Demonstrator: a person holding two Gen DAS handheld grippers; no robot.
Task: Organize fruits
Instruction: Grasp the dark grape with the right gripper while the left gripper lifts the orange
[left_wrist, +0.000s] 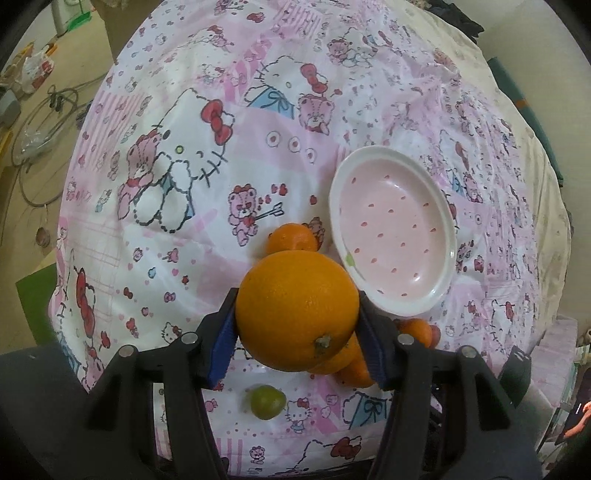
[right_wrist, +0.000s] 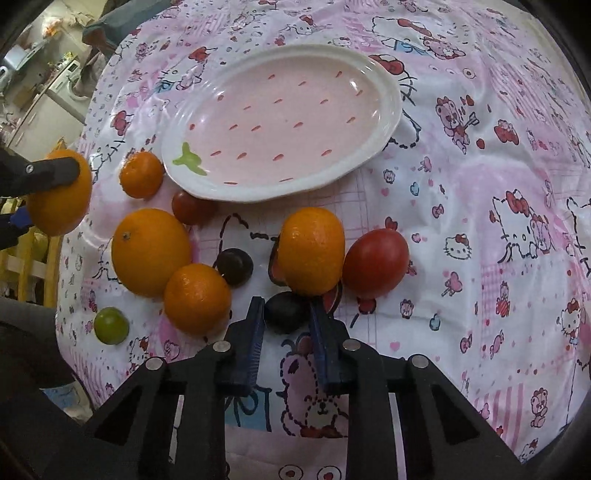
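Note:
My left gripper (left_wrist: 297, 317) is shut on a large orange (left_wrist: 297, 310), held above the cloth left of the pink strawberry plate (left_wrist: 393, 232); it also shows in the right wrist view (right_wrist: 59, 192). The plate (right_wrist: 280, 122) is empty. My right gripper (right_wrist: 284, 314) is open around a dark plum (right_wrist: 283, 312) on the cloth. Near it lie another dark plum (right_wrist: 234, 266), several oranges (right_wrist: 151, 251) (right_wrist: 197, 297) (right_wrist: 310, 251) (right_wrist: 142, 173), a red tomato (right_wrist: 376, 262), a smaller dark red fruit (right_wrist: 192, 207) and a green lime (right_wrist: 110, 325).
A pink Hello Kitty cloth (left_wrist: 184, 184) covers the table. Its edge drops off at the left, with cables and bags on the floor (left_wrist: 44, 110) beyond. A small orange (left_wrist: 291, 238) lies behind the held one, and the lime (left_wrist: 267, 401) below it.

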